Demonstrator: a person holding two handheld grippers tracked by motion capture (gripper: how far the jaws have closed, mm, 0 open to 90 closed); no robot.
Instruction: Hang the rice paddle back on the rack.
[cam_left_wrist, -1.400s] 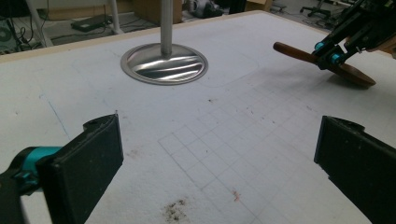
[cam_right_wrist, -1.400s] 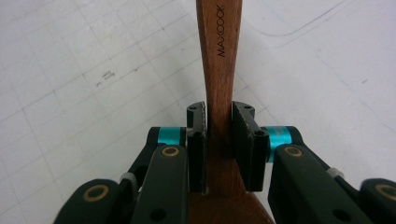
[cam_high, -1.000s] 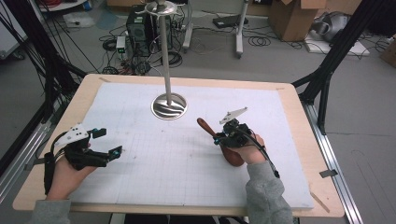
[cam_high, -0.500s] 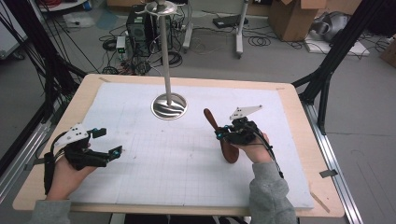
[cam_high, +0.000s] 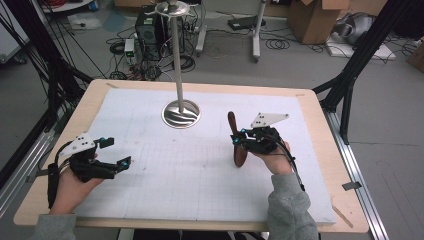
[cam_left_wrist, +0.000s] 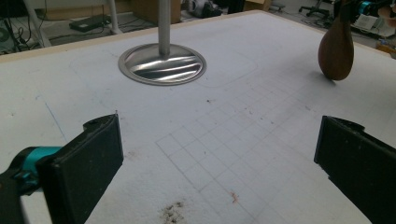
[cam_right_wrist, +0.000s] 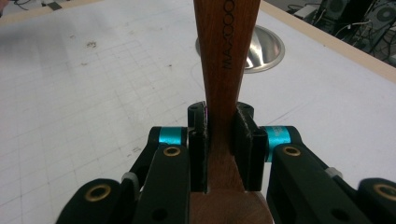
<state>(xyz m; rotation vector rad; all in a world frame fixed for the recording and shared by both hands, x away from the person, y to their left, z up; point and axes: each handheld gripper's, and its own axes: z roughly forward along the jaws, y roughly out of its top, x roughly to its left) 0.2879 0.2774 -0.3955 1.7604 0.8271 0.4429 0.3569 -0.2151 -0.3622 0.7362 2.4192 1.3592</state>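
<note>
From the high view I see both my hands at the near edge of the bench (cam_high: 60, 145): my left tongs (cam_high: 116, 152) rest low on the white gridded sheet (cam_high: 175, 175), and my right tongs (cam_high: 239, 141) hold a brown wooden spoon (cam_high: 240, 155) near the middle of the sheet, in front and to the right of the metal stand (cam_high: 181, 113). The right gripper view gives what that camera cannot: the two black pads are pressed against the spoon's handle (cam_right_wrist: 227, 70) from both sides, the jaws narrow around it, and dark letters run along the reddish-brown wood, though I cannot read the whole word. The left gripper view adds the other end of the spoon (cam_left_wrist: 335, 53), a rounded, darker, egg-shaped bowl standing upright with its bottom touching the sheet or just above it; I cannot tell which. That same view shows my left tongs (cam_left_wrist: 217, 154) spread wide with nothing between the pads, only bare gridded sheet with a few brown specks, and the stand's ribbed round base (cam_left_wrist: 162, 64) lying well apart from the spoon
</note>
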